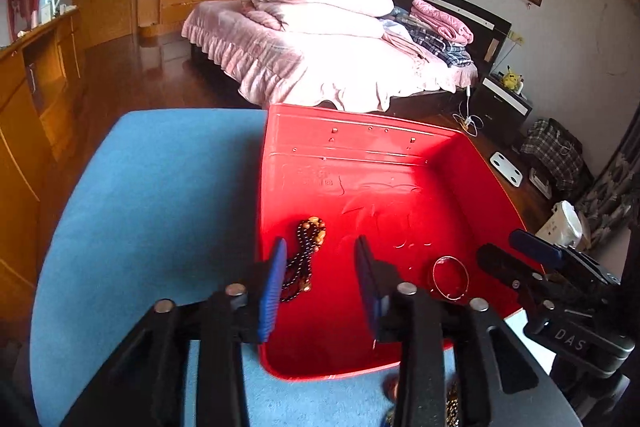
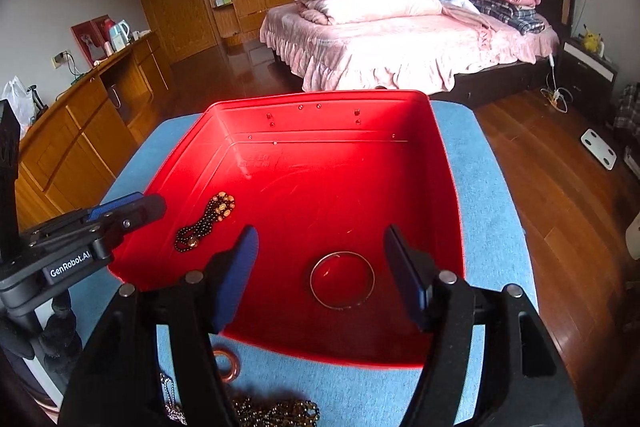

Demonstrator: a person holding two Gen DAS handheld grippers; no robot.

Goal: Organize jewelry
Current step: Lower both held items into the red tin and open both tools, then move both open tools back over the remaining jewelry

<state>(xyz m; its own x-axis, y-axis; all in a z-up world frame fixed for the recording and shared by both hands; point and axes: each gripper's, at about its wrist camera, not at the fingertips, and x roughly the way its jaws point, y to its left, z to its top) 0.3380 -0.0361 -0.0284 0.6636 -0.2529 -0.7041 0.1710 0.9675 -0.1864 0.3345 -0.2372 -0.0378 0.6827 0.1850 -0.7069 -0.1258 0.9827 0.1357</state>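
Red tray (image 2: 448, 187) on blue cloth (image 2: 496, 227); two pieces inside, more outside on the cloth at the near edge. Dark bead strand (image 2: 206, 223) lying bunched toward the tray's left side; metal bangle (image 2: 342, 279) flat on the floor, nearer the right. Copper ring (image 2: 228, 363) and beaded chains (image 2: 276, 413) on the cloth, just below the tray's near wall.

Risks, as judged: a chain snagging or trailing over the near wall if pinched by only a few beads; the thin bangle slipping on the smooth floor if nudged by a finger; the two tools colliding, both being crowded over the same tray.

Left gripper (image 1: 320, 287): jaws spread, empty, poised over the tray's near-left part, one finger just beside the strand. Right gripper (image 2: 320, 275): jaws spread wide, empty, straddling the bangle from above; contact not discernible. Both aimed forward and downward into the tray.
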